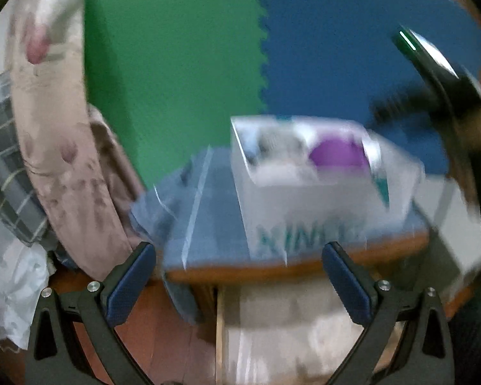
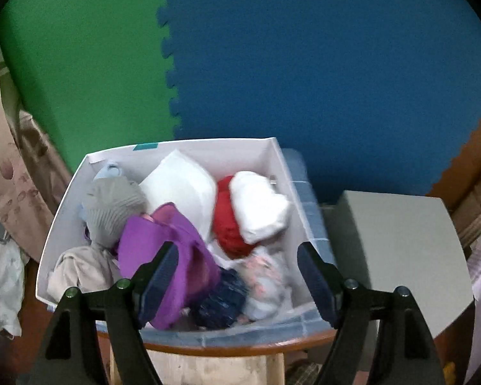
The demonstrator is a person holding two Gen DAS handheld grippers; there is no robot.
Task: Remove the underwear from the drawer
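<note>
Green and blue foam mats (image 2: 272, 64) backed the scene, with a small round wooden table (image 2: 240, 348) under a checked blue cloth (image 2: 308, 192). On it sat a white box (image 2: 64, 224), open at the top so the clothes could be reached from above; it probably served as the drawer. The underwear lay in there among other items: a purple piece (image 2: 163, 250) at the front, a red one (image 2: 227, 224) under a white bundle (image 2: 259, 205), a dark blue piece (image 2: 221, 298) and a grey knit item (image 2: 112, 208).

The right hand-held gripper (image 2: 237, 279) hung over the box, angled down, jaws spread, nothing between them; the purple piece sat just beside its left finger (image 2: 160, 276), likely the next pick.

The left hand-held gripper (image 1: 237, 284) was spread too and empty, held off at the table's front edge. That view was badly blurred, so box contents there were hard to read. A grey box (image 2: 400, 256) stood beside the table, maybe the drop spot.
</note>
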